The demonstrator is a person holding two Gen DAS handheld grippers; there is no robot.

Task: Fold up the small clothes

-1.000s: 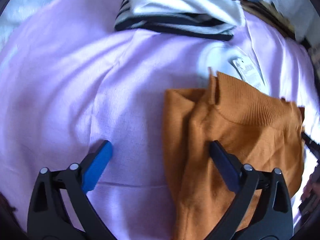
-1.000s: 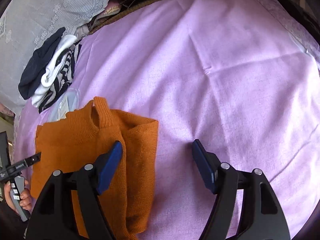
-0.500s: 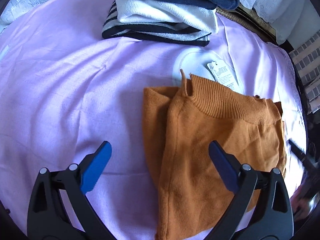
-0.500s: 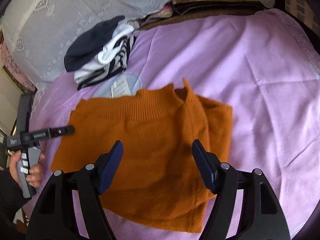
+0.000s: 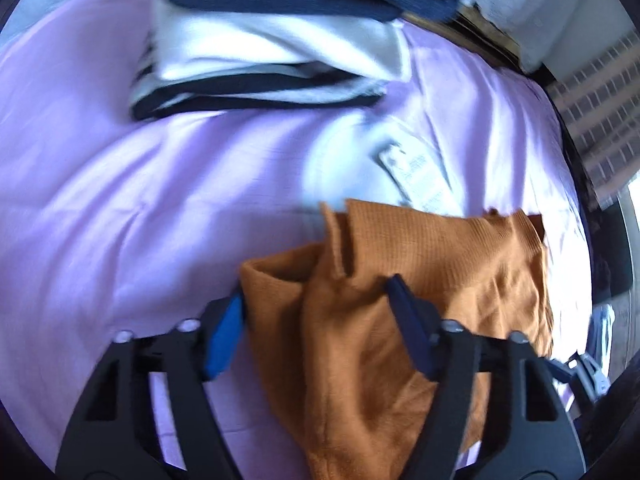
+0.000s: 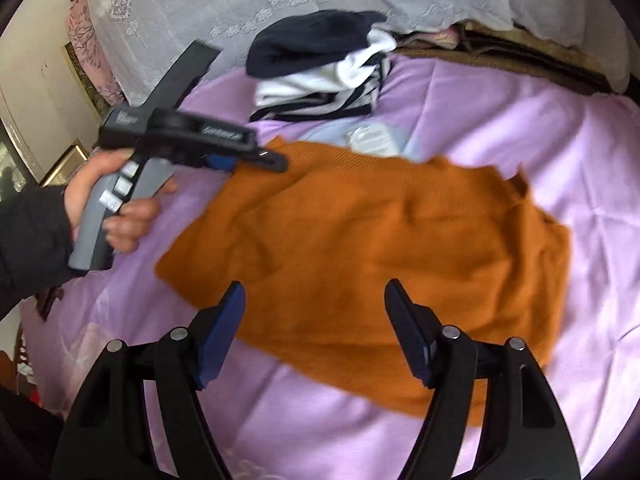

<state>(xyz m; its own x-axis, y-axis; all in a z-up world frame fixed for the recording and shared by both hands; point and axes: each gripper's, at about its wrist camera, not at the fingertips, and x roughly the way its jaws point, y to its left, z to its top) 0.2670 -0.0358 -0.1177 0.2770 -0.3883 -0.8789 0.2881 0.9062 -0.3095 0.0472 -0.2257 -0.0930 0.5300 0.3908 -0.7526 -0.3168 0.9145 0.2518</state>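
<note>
With a folded stack already lying at the far side of the bed, the half-folded orange sweater is being straddled at its edge by the open left gripper and approached by the open, empty right gripper.

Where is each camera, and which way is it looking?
Left wrist: sits on the left tool, looking forward over the orange sweater toward the folded pile; only its two fingers show.
Right wrist: sits on the right tool, looking across the sweater at the left tool and the person's hand.
Shared: sweater, pile, purple sheet.
</note>
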